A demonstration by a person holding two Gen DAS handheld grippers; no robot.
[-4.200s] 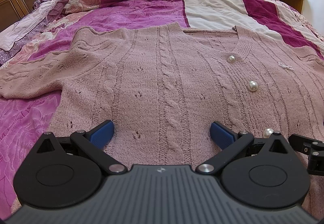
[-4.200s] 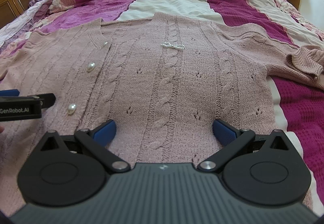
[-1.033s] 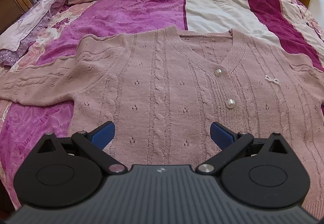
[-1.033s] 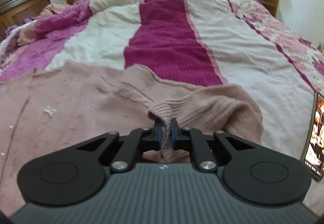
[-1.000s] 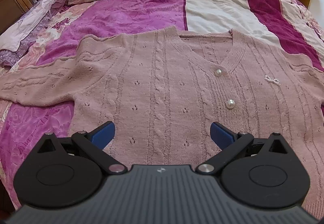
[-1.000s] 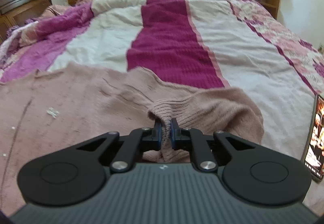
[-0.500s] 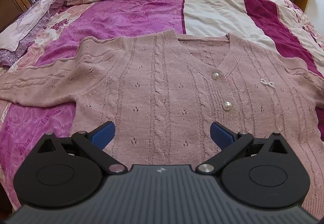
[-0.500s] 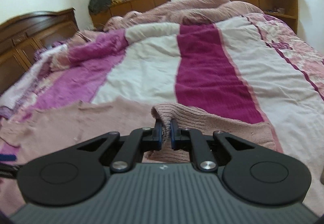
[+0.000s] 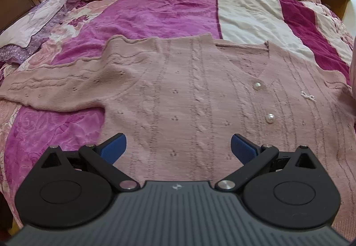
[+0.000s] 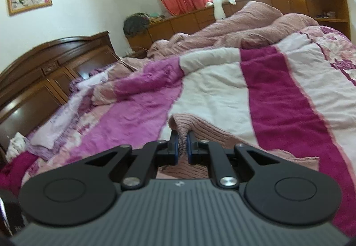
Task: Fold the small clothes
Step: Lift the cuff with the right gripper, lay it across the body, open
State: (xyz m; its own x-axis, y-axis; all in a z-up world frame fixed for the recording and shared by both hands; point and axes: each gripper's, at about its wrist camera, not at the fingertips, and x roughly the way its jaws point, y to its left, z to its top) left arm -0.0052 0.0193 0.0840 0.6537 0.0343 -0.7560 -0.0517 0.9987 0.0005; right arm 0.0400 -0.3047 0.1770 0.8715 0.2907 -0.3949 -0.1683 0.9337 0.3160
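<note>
folding step one: right gripper (image 10: 182,146) clamped on the cardigan (image 9: 195,99) sleeve cuff, lifted off the bed (image 9: 155,12), rest spread flat near its front edge, left gripper (image 9: 178,146) wide open, empty; next, carry sleeve across chest.

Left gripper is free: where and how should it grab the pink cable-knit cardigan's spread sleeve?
Grip the sleeve near its outer end, at the picture's left edge. Bring the open left gripper down from above, jaws across its width: it lies flat on the quilt, so pinch up a ridge.
</note>
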